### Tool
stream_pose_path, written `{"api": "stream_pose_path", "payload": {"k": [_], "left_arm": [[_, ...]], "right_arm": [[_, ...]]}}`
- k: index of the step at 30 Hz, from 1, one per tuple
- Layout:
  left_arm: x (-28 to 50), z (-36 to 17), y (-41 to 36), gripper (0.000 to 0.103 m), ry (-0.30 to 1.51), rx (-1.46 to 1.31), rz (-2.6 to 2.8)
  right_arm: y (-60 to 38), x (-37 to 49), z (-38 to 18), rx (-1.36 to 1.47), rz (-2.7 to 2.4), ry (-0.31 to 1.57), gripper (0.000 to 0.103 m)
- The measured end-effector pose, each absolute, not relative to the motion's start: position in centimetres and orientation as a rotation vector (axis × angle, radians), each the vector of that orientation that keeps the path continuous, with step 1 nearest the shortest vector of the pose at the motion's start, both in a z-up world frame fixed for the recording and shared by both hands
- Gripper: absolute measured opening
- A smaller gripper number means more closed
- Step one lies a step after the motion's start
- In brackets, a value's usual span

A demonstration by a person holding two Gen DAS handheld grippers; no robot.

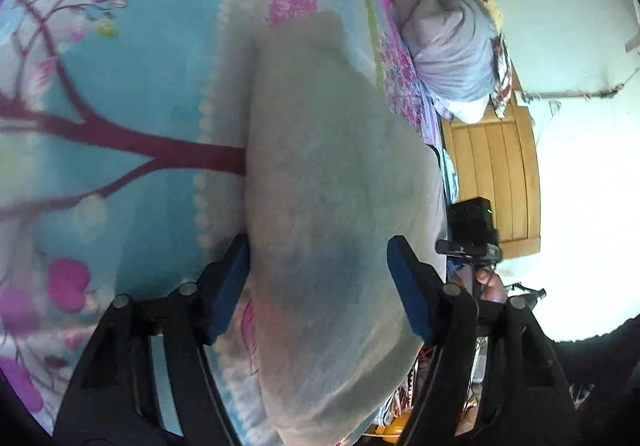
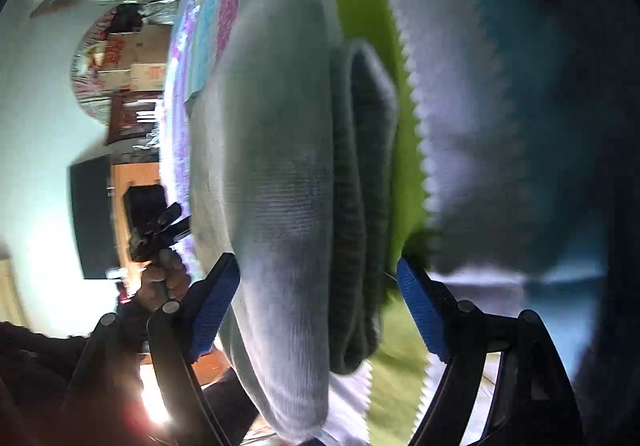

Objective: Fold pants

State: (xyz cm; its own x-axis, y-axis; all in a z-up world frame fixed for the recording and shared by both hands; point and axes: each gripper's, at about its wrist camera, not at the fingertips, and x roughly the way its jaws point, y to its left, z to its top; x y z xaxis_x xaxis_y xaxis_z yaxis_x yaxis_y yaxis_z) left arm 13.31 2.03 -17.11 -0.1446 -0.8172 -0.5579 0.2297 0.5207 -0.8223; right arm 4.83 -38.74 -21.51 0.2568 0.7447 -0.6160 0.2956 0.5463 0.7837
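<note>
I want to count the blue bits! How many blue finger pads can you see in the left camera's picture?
2. One blue pad sits left of the grey pants, the other blue pad sits right of them, on the left gripper. None look hidden.

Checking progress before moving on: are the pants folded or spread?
Folded: the pants lie on the bedsheet as a compact grey bundle, stacked layers showing at one edge.

We see a bed covered by a blue floral sheet (image 1: 132, 118). Grey folded pants (image 1: 332, 182) lie on it at frame centre, and a bundled grey quilt (image 1: 448, 46) sits upper right.
</note>
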Motion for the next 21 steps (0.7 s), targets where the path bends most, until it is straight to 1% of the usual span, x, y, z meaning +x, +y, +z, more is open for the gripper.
{"api": "stream_pose_path", "payload": {"k": [2,6,8,9,11,13,15,17,18,19,21], "left_arm": [[13.5,-16.9,1.2,0.073,1.441,-0.526,-1.015],[13.6,-16.1,-0.4,0.081,1.432,-0.491,-1.056],[13.2,-15.7,-0.4,0.081,1.433,-0.466,-1.075],[13.1,-15.7,-0.4,0.079,1.432,-0.468,-1.082],[13.0,-15.7,0.5,0.066,1.44,-0.511,-1.074],[13.1,-15.4,0.9,0.035,1.436,-0.52,-1.071],[13.0,-15.1,0.9,0.035,1.432,-0.512,-1.08],[12.9,-15.6,0.8,0.037,1.437,-0.502,-1.063],[13.1,-16.1,0.7,0.045,1.446,-0.499,-1.039],[13.2,-16.9,0.6,0.052,1.457,-0.506,-1.02],[13.0,-16.9,-0.1,0.053,1.4,-0.492,-1.058]], "right_arm": [[-38.9,4.9,-21.9,1.031,0.409,1.3,0.084],[-38.4,4.7,-22.4,1.001,0.444,1.295,0.085],[-37.9,4.8,-22.6,0.991,0.464,1.295,0.085],[-38.1,4.8,-22.6,0.994,0.476,1.294,0.085],[-38.2,4.5,-22.5,1.01,0.507,1.281,0.083],[-38.5,4.3,-22.5,1.016,0.535,1.266,0.075],[-38.6,4.2,-22.2,1.019,0.538,1.246,0.07],[-38.4,4.6,-22.2,0.978,0.512,1.247,0.07],[-38.3,5.0,-22.3,0.958,0.497,1.241,0.07],[-37.9,5.6,-22.6,0.957,0.495,1.231,0.072],[-37.2,6.3,-22.4,0.958,0.521,1.214,0.091]]}}
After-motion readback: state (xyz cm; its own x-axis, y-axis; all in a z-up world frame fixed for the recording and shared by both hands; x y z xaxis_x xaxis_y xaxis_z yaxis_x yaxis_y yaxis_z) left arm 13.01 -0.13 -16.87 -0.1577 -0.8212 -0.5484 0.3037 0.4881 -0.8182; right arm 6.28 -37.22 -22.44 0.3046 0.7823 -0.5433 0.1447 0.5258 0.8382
